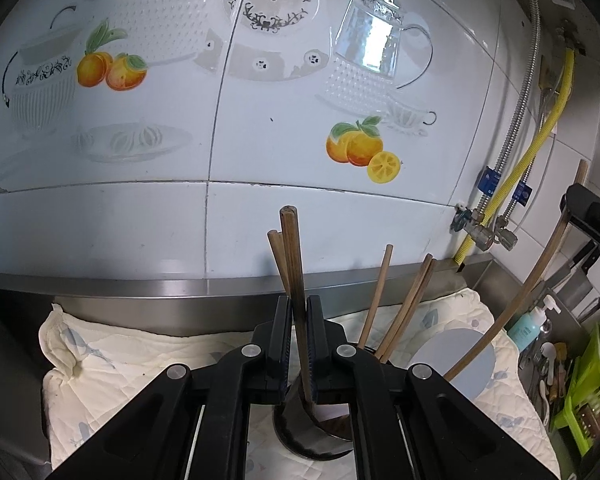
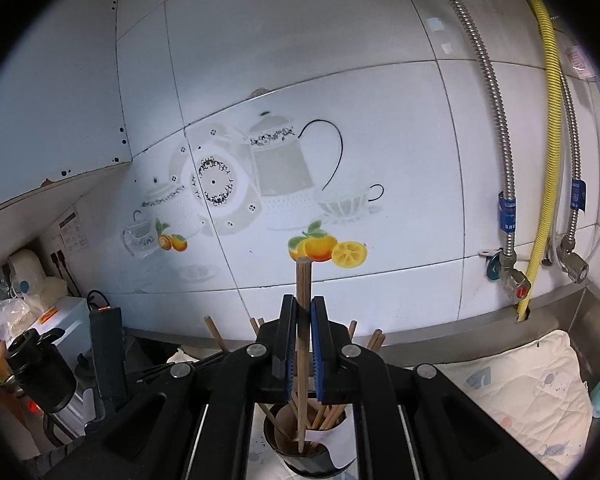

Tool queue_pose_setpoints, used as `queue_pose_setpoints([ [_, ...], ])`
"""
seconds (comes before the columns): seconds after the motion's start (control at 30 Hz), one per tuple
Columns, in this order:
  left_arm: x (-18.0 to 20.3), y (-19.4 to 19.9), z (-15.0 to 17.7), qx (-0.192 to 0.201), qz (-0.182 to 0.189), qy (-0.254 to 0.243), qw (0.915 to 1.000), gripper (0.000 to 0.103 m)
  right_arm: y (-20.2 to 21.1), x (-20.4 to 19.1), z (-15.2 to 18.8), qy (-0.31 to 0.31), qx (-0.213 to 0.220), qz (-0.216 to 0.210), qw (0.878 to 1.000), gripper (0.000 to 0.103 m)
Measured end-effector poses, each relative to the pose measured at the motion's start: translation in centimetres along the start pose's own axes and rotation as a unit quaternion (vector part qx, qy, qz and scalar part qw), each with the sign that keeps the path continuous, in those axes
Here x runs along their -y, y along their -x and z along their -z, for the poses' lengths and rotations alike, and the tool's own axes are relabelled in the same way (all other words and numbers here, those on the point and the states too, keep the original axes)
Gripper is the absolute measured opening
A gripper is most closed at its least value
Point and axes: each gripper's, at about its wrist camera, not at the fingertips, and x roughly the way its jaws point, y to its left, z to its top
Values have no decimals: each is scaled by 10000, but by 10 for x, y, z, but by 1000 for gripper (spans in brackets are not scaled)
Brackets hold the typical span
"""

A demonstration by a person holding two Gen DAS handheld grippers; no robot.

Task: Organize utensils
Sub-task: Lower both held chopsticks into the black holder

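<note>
- Brown wood fills the left wrist view: the left gripper (image 1: pixel 299 320) has its jaws narrowed onto a dark wooden chopstick (image 1: pixel 294 280), which stands nearly upright with its lower end down inside the dark round holder (image 1: pixel 300 440).
- A second, paler chopstick (image 1: pixel 278 256) rises just behind the held one; whether the jaws also pinch it cannot be told.
- Three more chopsticks (image 1: pixel 404 304) lean rightward out of the same holder, beyond the right finger.
- The holder sits on a white quilted cloth (image 1: pixel 100 360) spread over a steel counter (image 1: pixel 140 288) below the tiled wall (image 1: pixel 220 120).
- A round grey-blue disc (image 1: pixel 460 360) lies on the cloth to the right, crossed by a long wooden stick (image 1: pixel 520 300).
- In the right wrist view, the right gripper (image 2: pixel 304 344) is closed on one upright chopstick (image 2: pixel 303 292), whose tip reaches the bottom of the holder (image 2: pixel 308 452).
- Other chopsticks (image 2: pixel 328 416) lean inside that holder, and more ends (image 2: pixel 212 328) show behind the fingers.
- A yellow hose (image 2: pixel 552 120) runs down the wall at right.
</note>
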Motion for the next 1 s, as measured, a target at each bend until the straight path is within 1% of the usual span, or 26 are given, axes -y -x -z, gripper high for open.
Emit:
queue_pose_setpoints([
  [0.2, 0, 0, -1, -28, -5, 9, 10000, 8, -9, 1, 7, -63, -39, -60, 10000, 9],
  [0.4, 0, 3, 0, -82, 29, 17, 10000, 8, -26, 7, 25, -269, -443, -118, 9986, 10],
  [0.57, -2, 6, 1, -129, 63, 70, 9999, 9, -34, 7, 37, -298, -715, -126, 9969, 10],
  [0.67, -1, 9, 1, -116, 98, 86, 9998, 9, -35, 8, 41, -315, -793, -118, 9963, 10],
  [0.73, 0, 12, 1, -102, 115, 89, 9998, 9, -36, 8, 42, -314, -894, -139, 9954, 18],
  [0.8, 2, 15, 1, -106, 125, 74, 9998, 9, -35, 8, 43, -287, -906, -133, 9954, 45],
  [0.83, 3, 16, 1, -106, 130, 69, 9998, 9, -33, 8, 43, -260, -876, -123, 9957, 49],
  [0.87, 3, 17, 1, -104, 133, 65, 9998, 9, -31, 8, 43, -216, -844, -96, 9962, 50],
  [1.0, 6, 22, 4, -134, 138, 51, 9998, 10, -22, 5, 43, -107, -816, -67, 9966, 52],
])
